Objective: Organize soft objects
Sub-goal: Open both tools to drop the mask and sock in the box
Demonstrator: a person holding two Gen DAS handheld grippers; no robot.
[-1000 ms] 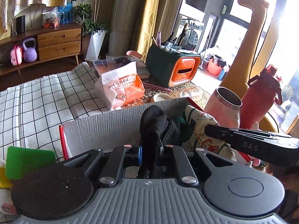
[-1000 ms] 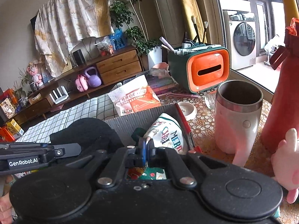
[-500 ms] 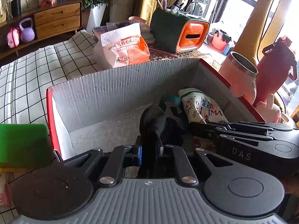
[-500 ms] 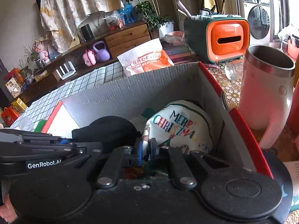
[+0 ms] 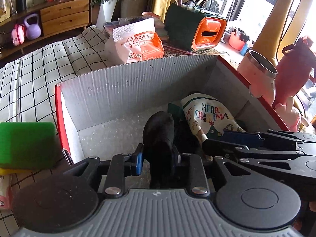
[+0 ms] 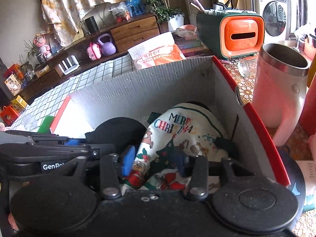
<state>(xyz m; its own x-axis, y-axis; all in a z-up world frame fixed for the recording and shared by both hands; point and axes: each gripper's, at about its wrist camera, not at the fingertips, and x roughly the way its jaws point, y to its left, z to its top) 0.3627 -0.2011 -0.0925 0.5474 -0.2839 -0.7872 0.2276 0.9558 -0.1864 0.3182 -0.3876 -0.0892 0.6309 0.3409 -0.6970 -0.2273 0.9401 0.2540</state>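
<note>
Reaching down into the red-edged cardboard box (image 5: 138, 86), both grippers sit with their loads low inside it, which suits a release onto the floor of the box rather than a drop from above. The left gripper (image 5: 158, 159) has its jaws parted a little, with the black soft bundle (image 5: 160, 138) filling the gap between them, so it looks slack or just letting go rather than clamped hard. Just to its right, the right gripper (image 6: 154, 162) has its blue pads wide apart around the Christmas-print cloth (image 6: 183, 130), which bulges up ahead of it; whether the pads press on the fabric I cannot tell. The two bundles lie side by side and touching, packed toward the right-hand wall, leaving bare floor ahead and to the left of the left gripper, presumably for more items. A green sponge (image 5: 25, 144) waits outside the box, left of the left gripper. Beyond the far wall stand an orange snack bag (image 5: 138, 43) and, to the right, a pink mug (image 5: 258, 73). Half a second ago both pairs of jaws were drawn in tight on their cloths; they have since spread, and the bundles sit deeper in the box.
</note>
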